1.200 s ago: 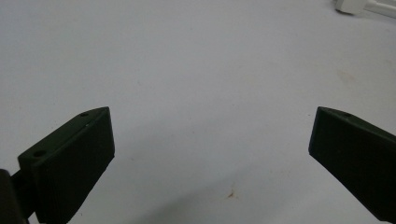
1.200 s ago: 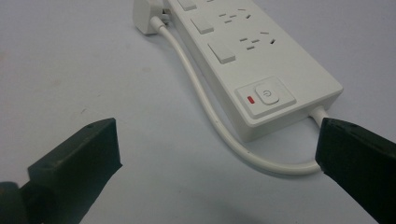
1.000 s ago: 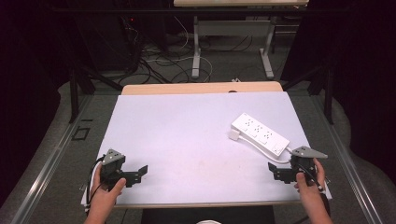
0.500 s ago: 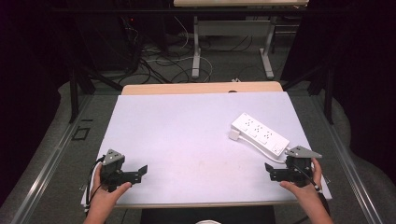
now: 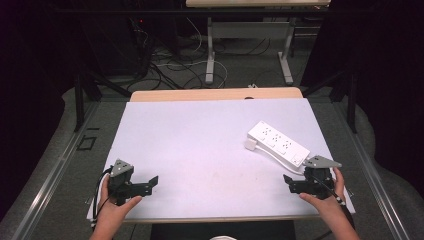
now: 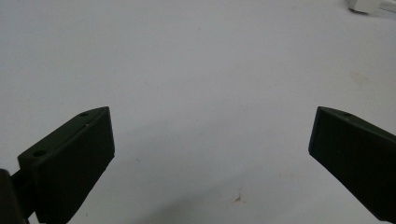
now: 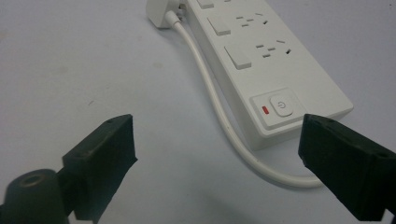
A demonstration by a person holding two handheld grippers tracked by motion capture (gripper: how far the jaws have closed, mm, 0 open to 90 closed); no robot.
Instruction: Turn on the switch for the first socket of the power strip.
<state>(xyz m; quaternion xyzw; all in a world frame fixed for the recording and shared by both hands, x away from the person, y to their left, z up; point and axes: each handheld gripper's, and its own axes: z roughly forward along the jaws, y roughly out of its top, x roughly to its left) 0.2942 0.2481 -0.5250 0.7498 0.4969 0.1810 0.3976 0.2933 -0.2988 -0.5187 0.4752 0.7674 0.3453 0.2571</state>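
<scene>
Power strip (image 5: 278, 144) lies at the table's (image 5: 200, 145) right side, angled, its far end toward the middle and its near end by the right edge. In the high view the near end, with the switch, is hidden behind the right gripper's (image 5: 291, 184) grey plate. In the right gripper view the strip (image 7: 261, 60) is cut off at the top edge; three sockets show, then the power button (image 7: 279, 105) with a small red mark beside it. Its white cord (image 7: 210, 98) runs along the strip's side from a plug (image 7: 161, 11) at the far end and loops round the near corner; the loop's end passes behind the gripper's jaw, so where it finishes cannot be told. In the left gripper view just a white corner (image 6: 366, 4) shows at top right, too cropped to identify for sure.

Table surface is bare white across the left and middle, wide room there. Strip sits near the right edge, little margin on that side. Faint brown specks (image 6: 239, 198) on the surface near the left gripper (image 6: 210, 154).

Left gripper (image 5: 150, 184) rests at the front left corner, jaws spread wide, nothing between them. Right gripper (image 7: 215, 154) at front right, jaws also spread wide and empty, the strip's switch end just ahead of them.

Against a second ago: right gripper has shifted slightly inward and closer to the strip; left gripper and strip unchanged
</scene>
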